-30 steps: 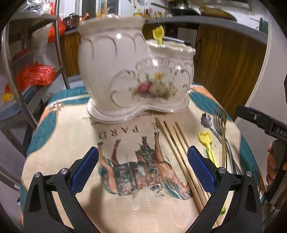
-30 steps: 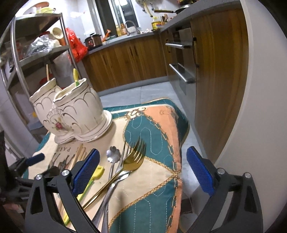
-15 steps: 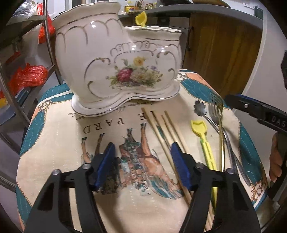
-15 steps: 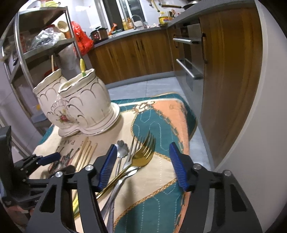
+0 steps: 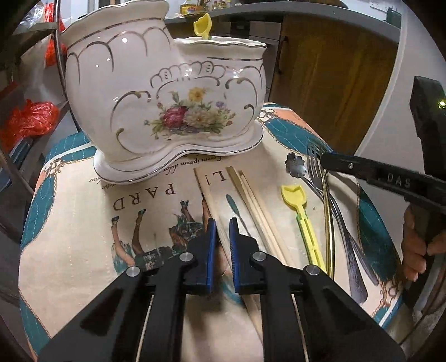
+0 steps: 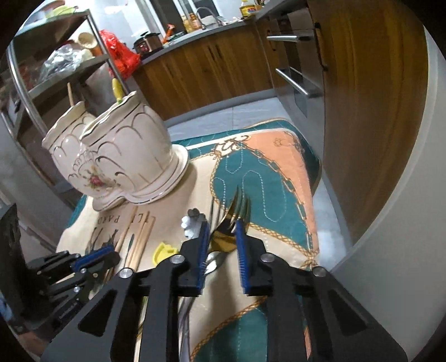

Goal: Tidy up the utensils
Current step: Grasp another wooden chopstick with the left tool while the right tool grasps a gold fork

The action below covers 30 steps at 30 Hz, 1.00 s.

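A white two-part ceramic holder [image 5: 167, 111] with a flower print stands at the back of the patterned cloth, with a yellow utensil [image 5: 203, 25] sticking out of it. Wooden chopsticks [image 5: 256, 206], a yellow plastic spade-shaped pick [image 5: 299, 214], a gold fork [image 5: 326, 200] and silver cutlery [image 5: 343, 220] lie in front. My left gripper [image 5: 221, 225] is shut on one chopstick [image 5: 210, 200], low on the cloth. My right gripper [image 6: 221, 225] is nearly closed around the gold fork [image 6: 231, 222]. The holder also shows in the right wrist view [image 6: 122, 156].
The cloth [image 6: 267, 178] covers a small round table with drop-off edges to the right. A metal shelf rack [image 6: 41, 83] with bags stands at the left. Wooden kitchen cabinets [image 6: 223, 64] run along the back and right.
Both grippers have closed from wide open and moved down and forward. The left one closed onto a chopstick; the right one closed around the gold fork.
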Motion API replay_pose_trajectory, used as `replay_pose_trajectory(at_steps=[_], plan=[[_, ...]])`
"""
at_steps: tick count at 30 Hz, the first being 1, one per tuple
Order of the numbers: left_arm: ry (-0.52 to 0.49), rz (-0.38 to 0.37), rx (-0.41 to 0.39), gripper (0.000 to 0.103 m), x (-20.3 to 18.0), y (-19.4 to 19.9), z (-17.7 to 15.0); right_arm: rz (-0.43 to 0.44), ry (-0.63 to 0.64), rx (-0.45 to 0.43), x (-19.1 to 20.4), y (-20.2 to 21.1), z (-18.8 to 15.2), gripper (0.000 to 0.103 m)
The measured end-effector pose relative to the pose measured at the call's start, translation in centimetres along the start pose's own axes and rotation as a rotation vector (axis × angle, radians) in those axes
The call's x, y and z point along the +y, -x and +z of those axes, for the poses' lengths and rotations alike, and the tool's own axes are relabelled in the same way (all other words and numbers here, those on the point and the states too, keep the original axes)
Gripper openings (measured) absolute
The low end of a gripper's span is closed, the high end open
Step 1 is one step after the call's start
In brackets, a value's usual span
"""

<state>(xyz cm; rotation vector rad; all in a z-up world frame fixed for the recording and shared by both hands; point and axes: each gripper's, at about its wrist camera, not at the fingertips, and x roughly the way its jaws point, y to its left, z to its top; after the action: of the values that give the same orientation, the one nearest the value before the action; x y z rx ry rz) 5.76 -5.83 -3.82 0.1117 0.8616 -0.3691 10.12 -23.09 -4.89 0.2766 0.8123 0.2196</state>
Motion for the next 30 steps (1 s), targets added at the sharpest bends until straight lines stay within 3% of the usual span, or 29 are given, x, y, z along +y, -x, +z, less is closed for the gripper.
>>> replay_pose_trajectory(at_steps=[6,15,20,24,27,29,30], plan=[[-0.067,0.04,0.01,0.006,1.2,1.0,-0.6,-0.006,0.02,-0.015,-0.6,1.5,-0.3,0.017],[-0.079,0.029,0.02,0.006,2.3,1.5,-1.0,-0.013,0.004,0.007,-1.2,0.9,0.1,0.016],[-0.08,0.017,0.025,0.006,2.1,1.2,-0.7,-0.011,-0.023,0.038,-1.6,-0.1,0.3,0.03],[-0.085,0.026,0.025,0.007,1.6,0.5,-0.4,-0.014,-0.026,0.041,-1.7,-0.8,0.9,0.031],[-0.087,0.031,0.025,0.008,1.4,0.3,-0.2,-0.011,-0.039,0.038,-1.9,-1.0,1.1,0.031],[-0.091,0.034,0.023,0.008,1.2,0.2,-0.1,-0.018,-0.045,0.038,-2.1,-0.9,1.0,0.018],[-0.091,0.031,0.022,0.008,1.3,0.3,-0.2,-0.005,-0.056,0.039,-2.3,-0.8,1.0,0.017]])
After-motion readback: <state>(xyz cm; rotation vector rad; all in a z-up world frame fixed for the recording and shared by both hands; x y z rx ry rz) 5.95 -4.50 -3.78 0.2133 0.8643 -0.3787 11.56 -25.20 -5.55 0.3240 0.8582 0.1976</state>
